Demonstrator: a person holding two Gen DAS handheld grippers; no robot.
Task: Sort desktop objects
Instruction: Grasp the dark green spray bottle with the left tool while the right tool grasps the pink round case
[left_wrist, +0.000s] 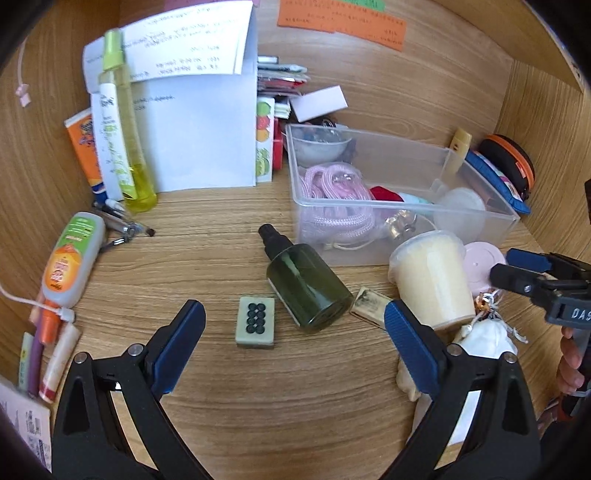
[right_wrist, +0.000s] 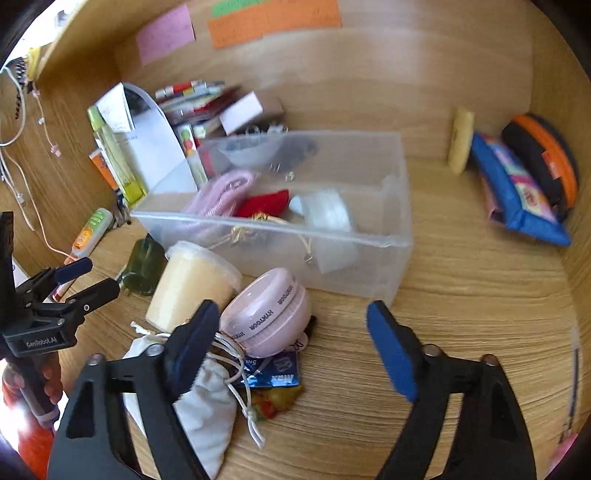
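Note:
My left gripper (left_wrist: 295, 325) is open and empty above the wooden desk. A mahjong tile (left_wrist: 255, 321) and a dark green spray bottle (left_wrist: 304, 282) lie between its fingers. A cream-filled plastic cup (left_wrist: 432, 278) lies by the right finger. My right gripper (right_wrist: 291, 332) is open and empty, just in front of a pink round case (right_wrist: 267, 314), a white drawstring pouch (right_wrist: 207, 402) and a snack packet (right_wrist: 275, 384). A clear plastic bin (right_wrist: 391, 236) behind holds pink cord, a red item and a small jar. The right gripper also shows in the left wrist view (left_wrist: 513, 267).
Tall yellow spray bottle (left_wrist: 125, 122), tubes and papers stand at the back left. An orange-labelled bottle (left_wrist: 72, 258) and pens lie at the left. A blue packet (right_wrist: 517, 188) and orange-black case (right_wrist: 546, 158) lean on the right wall. A matchbox (left_wrist: 371, 306) lies by the cup.

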